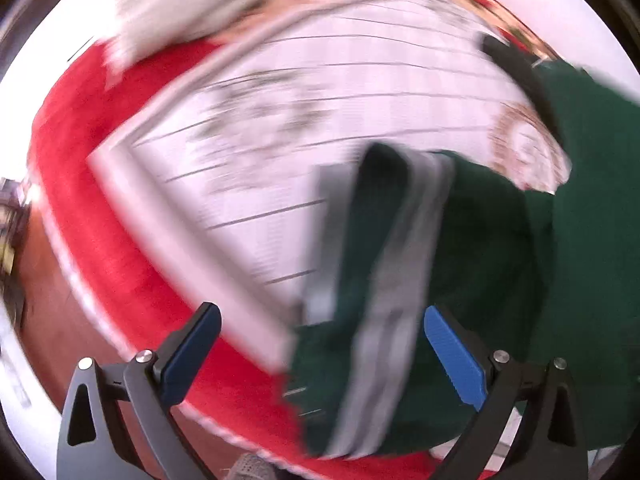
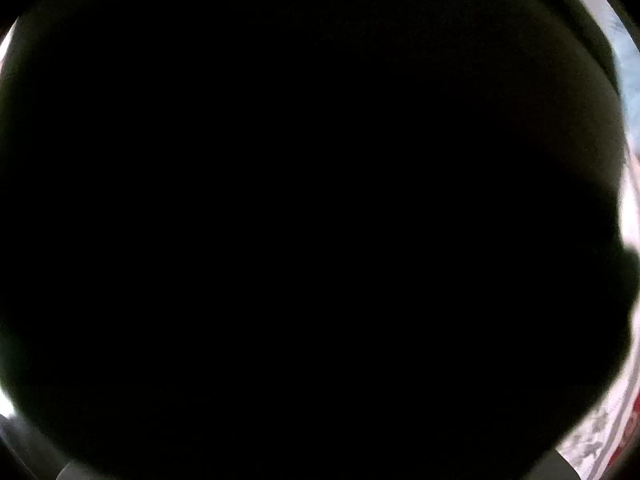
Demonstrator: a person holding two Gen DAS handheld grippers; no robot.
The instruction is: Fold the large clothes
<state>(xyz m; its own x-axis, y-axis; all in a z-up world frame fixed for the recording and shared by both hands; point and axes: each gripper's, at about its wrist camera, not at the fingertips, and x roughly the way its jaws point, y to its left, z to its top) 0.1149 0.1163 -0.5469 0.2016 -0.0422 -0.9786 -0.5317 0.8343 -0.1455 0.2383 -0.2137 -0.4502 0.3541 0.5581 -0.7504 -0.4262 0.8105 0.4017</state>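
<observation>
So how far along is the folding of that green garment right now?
Nothing looks folded: the green garment hangs bunched over the white patterned cloth. In hand: unclear, since the left gripper is open with empty fingers and dark fabric covers the right wrist view. Left: laying it flat and every fold.

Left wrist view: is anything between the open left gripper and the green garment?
Nothing visible. The left gripper is open, its blue pads either side of the green garment and its grey-striped part, not pressing it. The picture is blurred. The right wrist view is almost wholly dark, so it adds nothing.
</observation>
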